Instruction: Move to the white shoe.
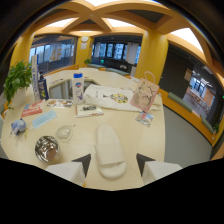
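Observation:
A white shoe (pixel 108 150), shaped like a slipper, lies on the pale wooden table (pixel 145 137) with its length pointing away from me. My gripper (pixel 113 163) is open, and the near end of the shoe stands between its two dark fingertips (pixel 83 163) with a gap at each side. The shoe rests on the table on its own.
Left of the shoe sit a shiny metal bowl (pixel 46 148) and a clear glass dish (pixel 64 133). Farther back lie booklets (pixel 89 110), a white bag (pixel 112 97), a paper bag (pixel 145 95), a bottle (pixel 78 87) and a plant (pixel 18 79). The table edge runs along the right.

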Action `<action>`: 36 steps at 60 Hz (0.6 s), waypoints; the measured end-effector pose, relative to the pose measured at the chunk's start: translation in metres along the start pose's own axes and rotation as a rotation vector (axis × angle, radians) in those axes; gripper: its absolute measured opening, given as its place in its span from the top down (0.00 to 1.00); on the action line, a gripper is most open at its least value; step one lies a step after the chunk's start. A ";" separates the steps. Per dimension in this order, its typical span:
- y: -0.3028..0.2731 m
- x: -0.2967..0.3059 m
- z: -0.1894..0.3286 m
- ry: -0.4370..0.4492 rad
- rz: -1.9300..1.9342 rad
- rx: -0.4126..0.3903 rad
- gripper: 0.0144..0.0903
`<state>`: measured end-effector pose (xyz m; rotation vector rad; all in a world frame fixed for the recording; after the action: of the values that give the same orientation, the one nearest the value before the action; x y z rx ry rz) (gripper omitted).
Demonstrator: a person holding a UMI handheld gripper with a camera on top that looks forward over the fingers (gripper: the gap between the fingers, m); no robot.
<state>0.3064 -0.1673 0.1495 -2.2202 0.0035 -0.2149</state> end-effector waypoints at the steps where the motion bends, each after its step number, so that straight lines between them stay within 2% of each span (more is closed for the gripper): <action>1: 0.000 0.003 0.006 -0.004 -0.002 -0.002 0.05; 15: 0.006 0.005 0.073 -0.091 -0.016 -0.037 0.06; 26: 0.010 -0.002 0.087 -0.141 -0.011 -0.060 0.05; 36: 0.009 -0.004 0.092 -0.147 -0.014 -0.067 0.06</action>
<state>0.3176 -0.1003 0.0864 -2.2987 -0.0868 -0.0597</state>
